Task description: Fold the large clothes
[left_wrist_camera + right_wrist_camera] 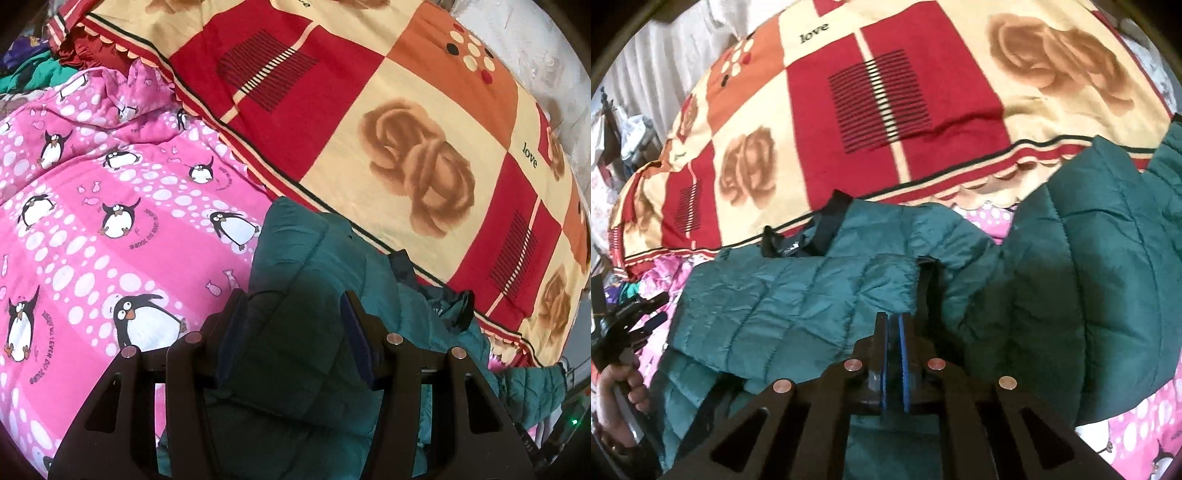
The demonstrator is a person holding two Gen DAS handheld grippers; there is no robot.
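Note:
A dark green quilted jacket [306,258] lies crumpled on a bed, across a pink penguin quilt [110,221]. My left gripper [293,297] is shut on a thick padded fold of it, which fills the space between the pads. In the right wrist view the jacket [798,295] spreads wide, its dark collar [827,225] toward the blanket. My right gripper [893,319] is shut, its blue pads pinching a thin edge of the jacket. The left gripper [663,310] shows at the far left by the jacket's edge, held by a person's hand [620,387].
A red, cream and orange blanket [406,129] with rose prints covers the far side of the bed [886,110]. Crumpled green and purple clothes [26,74] lie at the far left. A white curtain [665,55] hangs behind, with clutter [613,122] beside it.

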